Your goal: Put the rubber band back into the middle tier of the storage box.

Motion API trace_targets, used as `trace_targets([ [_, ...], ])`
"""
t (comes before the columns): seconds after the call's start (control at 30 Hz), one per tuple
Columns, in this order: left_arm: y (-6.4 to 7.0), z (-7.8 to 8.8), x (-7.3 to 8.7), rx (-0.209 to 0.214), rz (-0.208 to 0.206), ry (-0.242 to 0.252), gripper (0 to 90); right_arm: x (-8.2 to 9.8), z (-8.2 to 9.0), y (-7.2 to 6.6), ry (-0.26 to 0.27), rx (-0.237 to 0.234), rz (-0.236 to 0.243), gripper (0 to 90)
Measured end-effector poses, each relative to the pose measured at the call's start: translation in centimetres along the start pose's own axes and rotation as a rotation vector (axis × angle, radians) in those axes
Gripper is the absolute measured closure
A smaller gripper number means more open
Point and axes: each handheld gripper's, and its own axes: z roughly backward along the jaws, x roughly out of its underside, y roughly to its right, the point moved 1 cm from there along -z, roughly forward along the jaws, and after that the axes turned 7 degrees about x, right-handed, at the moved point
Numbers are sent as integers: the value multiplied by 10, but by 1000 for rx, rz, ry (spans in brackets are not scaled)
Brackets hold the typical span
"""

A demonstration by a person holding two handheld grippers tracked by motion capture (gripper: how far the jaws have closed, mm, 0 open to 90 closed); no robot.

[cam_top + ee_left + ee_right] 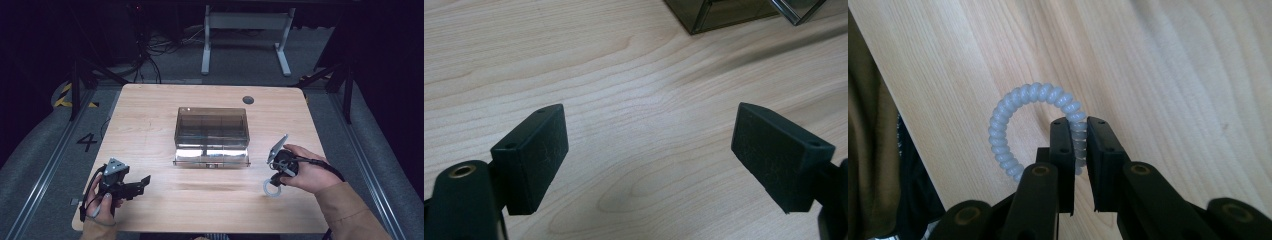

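coil ring (1013,120) near table edge (923,150)

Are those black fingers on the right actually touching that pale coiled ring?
Touching. In the right gripper view the two fingers are closed on the coiled ring, pinching one side of the loop between them.

Pretty dim room overall, dark walls all round and most of the light landing on the surface (150,115), a pale wood-grain top with rounded corners and a small dark grommet (248,100) near its far right corner. Floor (45,145) is grey carpet. Metal rails (42,170) run along both sides, with a "4" (86,142) marked by the left edge and yellow-black hazard tape (65,95) further back. Behind the far edge there's a white desk frame (245,35) and a tangle of cables (155,50).
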Motion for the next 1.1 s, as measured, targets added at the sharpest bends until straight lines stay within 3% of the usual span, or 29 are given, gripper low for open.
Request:
trace_targets([
  [0.1, 0, 0, 0, -3, 4, 7, 159, -1, 14, 5, 56, -2, -22, 832],
  [0.23, 0, 0, 0, -4, 3, 6, 159, -2, 26, 10, 91, 2, -30, 831],
  [0.4, -1, 0, 0, -2, 6, 3, 159, -3, 36, 13, 89, 24, -37, 831],
  [0.53, 0, -2, 0, -2, 5, -5, 159, -5, 49, 15, 124, 37, -47, 830],
  [1.1, 0, -3, 0, 0, 7, -17, 159, -11, 83, 28, 188, 77, -74, 830],
])
